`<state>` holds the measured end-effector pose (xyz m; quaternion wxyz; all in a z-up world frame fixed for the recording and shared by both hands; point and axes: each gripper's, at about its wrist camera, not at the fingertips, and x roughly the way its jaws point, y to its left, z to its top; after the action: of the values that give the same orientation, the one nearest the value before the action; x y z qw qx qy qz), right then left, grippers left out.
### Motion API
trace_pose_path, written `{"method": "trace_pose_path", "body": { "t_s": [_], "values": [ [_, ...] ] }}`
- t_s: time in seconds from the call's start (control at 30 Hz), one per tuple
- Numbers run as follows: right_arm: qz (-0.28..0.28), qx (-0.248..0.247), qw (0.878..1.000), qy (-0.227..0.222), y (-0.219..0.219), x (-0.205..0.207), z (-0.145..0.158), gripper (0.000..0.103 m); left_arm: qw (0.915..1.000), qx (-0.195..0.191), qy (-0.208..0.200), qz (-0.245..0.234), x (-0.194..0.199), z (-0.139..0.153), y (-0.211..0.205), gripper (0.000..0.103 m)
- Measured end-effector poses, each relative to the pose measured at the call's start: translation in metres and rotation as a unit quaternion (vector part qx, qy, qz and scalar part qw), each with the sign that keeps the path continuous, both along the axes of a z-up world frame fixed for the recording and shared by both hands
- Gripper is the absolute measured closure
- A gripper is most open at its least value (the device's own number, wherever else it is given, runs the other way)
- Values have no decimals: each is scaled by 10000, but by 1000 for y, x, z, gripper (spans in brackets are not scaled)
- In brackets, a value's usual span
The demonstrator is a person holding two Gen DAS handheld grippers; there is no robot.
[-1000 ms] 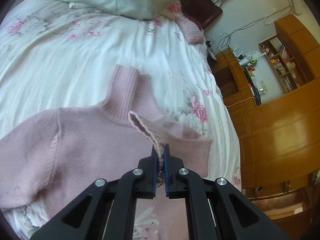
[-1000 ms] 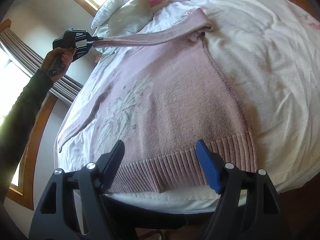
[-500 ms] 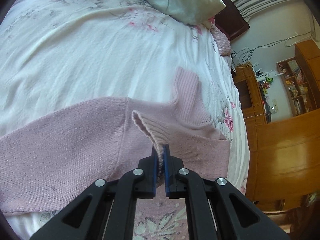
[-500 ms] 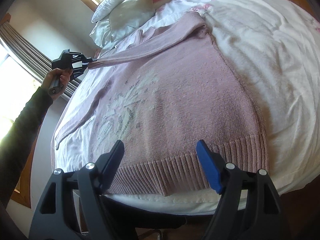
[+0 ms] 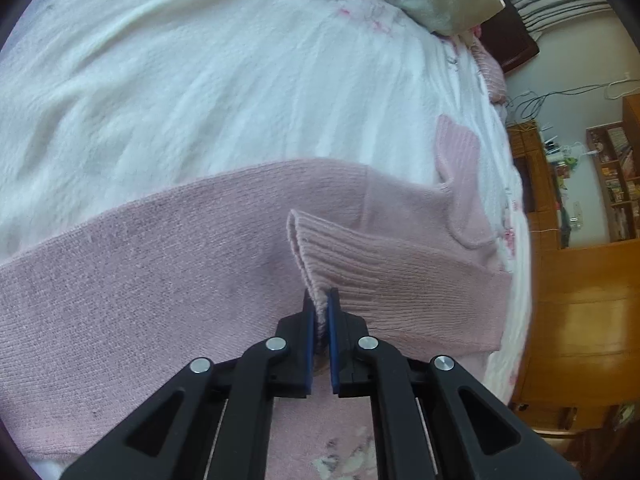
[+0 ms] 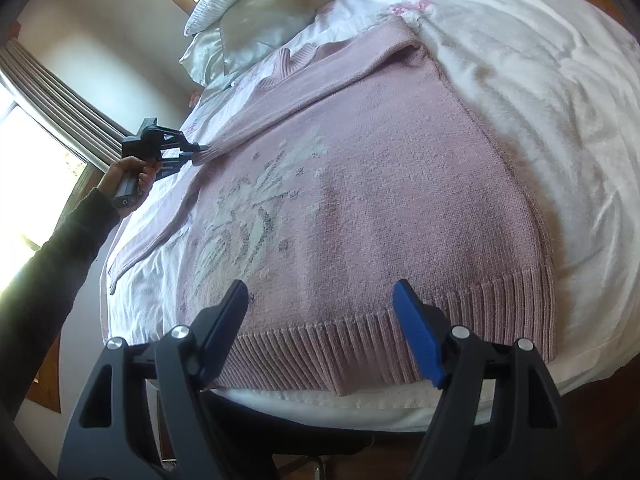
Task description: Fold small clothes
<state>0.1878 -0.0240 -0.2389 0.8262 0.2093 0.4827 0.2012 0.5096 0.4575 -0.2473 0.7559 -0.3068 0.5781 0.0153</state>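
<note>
A pink knitted sweater (image 6: 380,184) was spread front-up on the white floral bedspread (image 6: 540,92) of a bed, its ribbed hem (image 6: 360,348) lying at the near edge just before the right gripper (image 6: 320,316), whose blue-padded jaws were held wide apart and empty above it. The ribbed cuff (image 5: 320,256) of one sleeve was pinched between the closed jaws of the left gripper (image 5: 320,312), held by a hand (image 6: 130,176) in a dark sleeve, and the sleeve was laid across the chest below the turtleneck collar (image 5: 456,152). Pillows (image 6: 260,20) were seen at the head of the bed.
</note>
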Motion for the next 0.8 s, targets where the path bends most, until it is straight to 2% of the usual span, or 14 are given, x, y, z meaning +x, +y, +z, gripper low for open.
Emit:
{"method": "trace_pose_path", "body": {
  "t_s": [0.03, 0.07, 0.1, 0.2, 0.23, 0.3, 0.37, 0.5, 0.57, 0.6, 0.67, 0.7, 0.77, 0.8],
  "values": [
    [-3, -9, 10000, 3, 0, 0, 0, 28, 9991, 369, 51, 188, -3, 3, 1, 91],
    [-4, -14, 10000, -2, 0, -1, 1, 28, 9980, 550, -123, 291, -6, 12, 0, 91],
    [-4, -11, 10000, -8, -1, -1, 1, 28, 9974, 502, -463, 250, -10, 25, -5, 91],
    [19, 23, 10000, 37, 1, 1, -2, 28, 9932, 176, -1115, -272, -15, 49, -35, 73],
    [35, 36, 10000, 43, 2, 1, -4, 28, 9924, -16, -1138, -463, -14, 47, -45, 68],
    [89, 46, 9999, 53, 7, 3, -5, 28, 9938, -284, -910, -566, -8, 33, -55, 68],
    [132, 81, 9999, 27, 13, 1, -2, 28, 9962, 43, -660, -562, -4, 15, -56, 68],
    [185, 107, 9998, -18, 16, -6, 6, 28, 9987, -158, -448, -184, -11, -11, -31, 80],
    [190, 72, 9998, -34, 14, -10, 10, 28, 9984, -294, -492, 34, -22, -7, -15, 78],
    [188, 59, 9998, -55, 13, -12, 12, 28, 9978, -334, -555, 137, -30, -1, -5, 75],
    [181, 56, 9998, -112, 11, -16, 17, 28, 9950, -470, -811, 348, -55, 19, 18, 56],
    [175, 74, 9997, -144, 9, -19, 20, 27, 9928, -549, -971, 447, -71, 29, 32, 53],
    [171, 120, 9996, -213, 8, -25, 25, 26, 9890, -487, -1214, 684, -114, 52, 66, 37],
    [185, 145, 9994, -252, 9, -27, 28, 24, 9869, -395, -1325, 829, -137, 62, 85, 35]
  ]
}}
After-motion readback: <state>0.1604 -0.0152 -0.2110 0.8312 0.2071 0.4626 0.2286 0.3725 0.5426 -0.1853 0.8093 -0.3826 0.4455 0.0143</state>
